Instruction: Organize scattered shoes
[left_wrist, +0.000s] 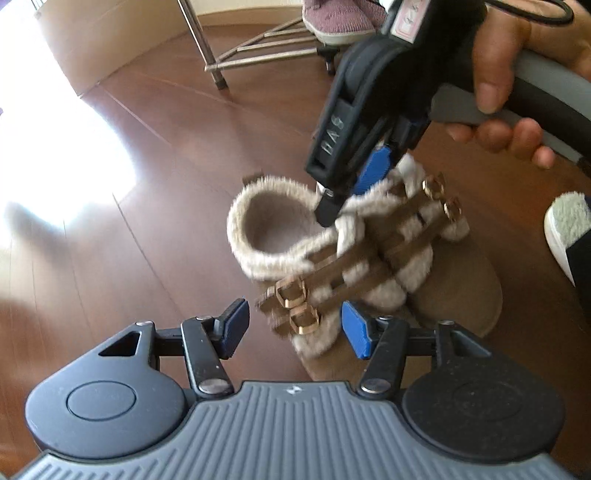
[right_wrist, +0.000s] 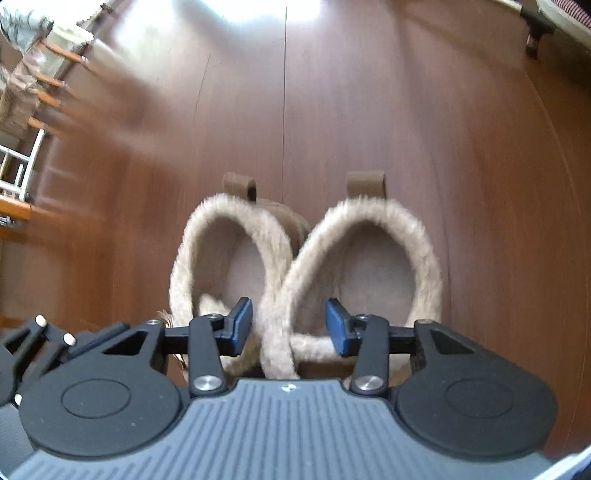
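2 fleece-lined boots pinched together by their cuffs, low over the wood floor

Nearest, lower centre of the left view, the left gripper (left_wrist: 293, 328) gapes wide beside the buckle straps (left_wrist: 297, 306), holding nothing. Mid-frame, the right gripper (right_wrist: 289, 325) straddles both touching fleece collars of the boots (right_wrist: 306, 266). Only soft fleece seems caught, so 1 boot could slip free and tip. Far upper right, a striped shoe (left_wrist: 341, 18) sits on a metal rack (left_wrist: 258, 48).

Right tool (left_wrist: 341, 184) tips are buried in the boots' (left_wrist: 332, 258) fleece cuffs, so grip cannot be told. Boot toes are hidden below the tool body in right wrist view. Striped shoe (left_wrist: 341, 18) beyond the boots is cropped by the top edge; furniture (right_wrist: 26, 110) is motion-blurred.
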